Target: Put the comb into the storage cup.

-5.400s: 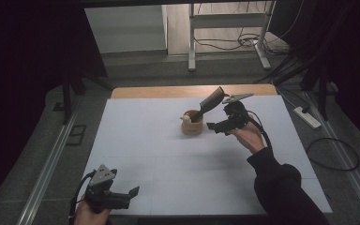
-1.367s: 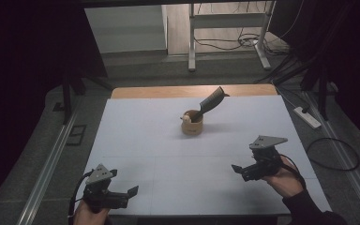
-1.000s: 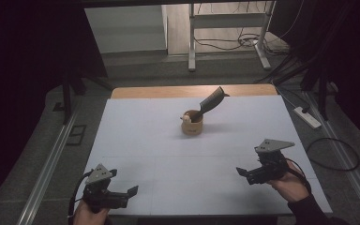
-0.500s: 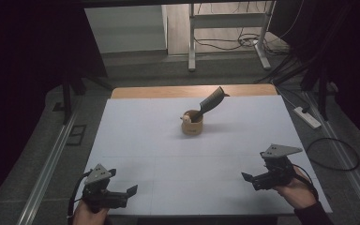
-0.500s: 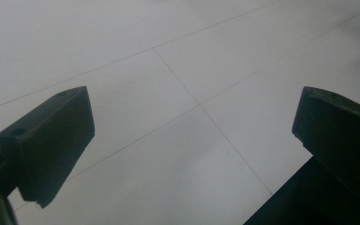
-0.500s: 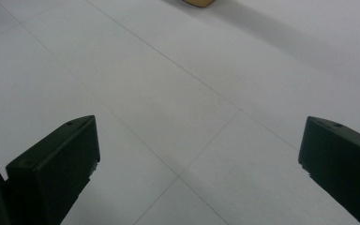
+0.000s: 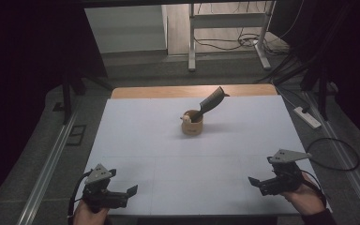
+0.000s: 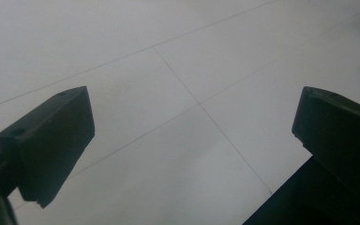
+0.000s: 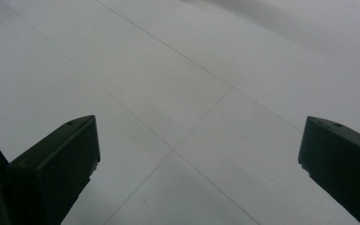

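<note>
— What are we dealing with, starting from the cup (image 7: 192, 124)?

— We see a small tan cup, squat and round, standing upright on the white table (image 7: 140, 140). A dark scoop (image 7: 212, 101) leans out of it, handle up and tilted away to the right, and something pale sits at the cup's rim on the left; we can't tell what it is.

— How do we expect it to handle?

— We judge the cup light and stiff, likely wood or card, so it could tip or slide if we pull the scoop sideways. The scoop looks rigid and smooth, maybe a bit slippery. We would pinch the handle near its middle, above the rim, and steady the cup's wall with the other tongs if it shifts.

— And where is the cup against the tongs?

— Well apart from both. The cup stands toward the far middle of the table. The left tongs (image 7: 130, 191) sit nearer to us and to the left of the cup, by the near edge. The right tongs (image 7: 254, 182) sit nearer to us and to the right of the cup, also by the near edge.

— Their jaws?

— Both pairs stand wide apart with nothing between them; each gripper view looks down past its jaws at bare table with faint seam lines.
</note>
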Motion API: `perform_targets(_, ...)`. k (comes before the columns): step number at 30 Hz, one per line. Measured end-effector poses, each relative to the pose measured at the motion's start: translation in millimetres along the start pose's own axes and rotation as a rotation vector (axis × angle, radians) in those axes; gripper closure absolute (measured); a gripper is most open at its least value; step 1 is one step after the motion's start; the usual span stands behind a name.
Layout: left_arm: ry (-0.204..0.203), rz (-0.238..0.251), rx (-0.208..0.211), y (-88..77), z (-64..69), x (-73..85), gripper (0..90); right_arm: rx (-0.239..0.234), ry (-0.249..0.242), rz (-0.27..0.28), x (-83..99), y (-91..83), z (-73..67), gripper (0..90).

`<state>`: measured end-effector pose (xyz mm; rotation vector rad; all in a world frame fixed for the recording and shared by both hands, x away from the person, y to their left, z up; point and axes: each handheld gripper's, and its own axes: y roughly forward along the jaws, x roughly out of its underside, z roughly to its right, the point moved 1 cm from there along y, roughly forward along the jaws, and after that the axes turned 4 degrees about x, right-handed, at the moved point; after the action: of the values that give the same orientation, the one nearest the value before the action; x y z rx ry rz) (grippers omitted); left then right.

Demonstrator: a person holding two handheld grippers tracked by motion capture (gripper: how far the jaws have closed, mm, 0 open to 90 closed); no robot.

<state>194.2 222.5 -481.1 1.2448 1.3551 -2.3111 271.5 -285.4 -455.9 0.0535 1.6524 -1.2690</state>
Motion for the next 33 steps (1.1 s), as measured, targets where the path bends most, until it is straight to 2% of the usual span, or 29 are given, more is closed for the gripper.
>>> perform_targets(5, -0.001, 0.0, 0.001, 0.1, 0.0, 0.0, 0.2, 0.006, 0.001, 0.002, 6.6, -5.4, 2.7, 0.0)
perform_targets(20, 0.001, 0.0, 0.0, 0.3, 0.2, -0.1, 0.2, 0.05, 0.043, 0.018, 23.4, -20.9, 9.4, 0.0)
perform_targets(33, 0.005, 0.004, 0.013, -0.2, 0.0, 0.1, 0.2, 0.107, 0.08, 0.018, 37.8, -35.8, 16.2, 0.0)
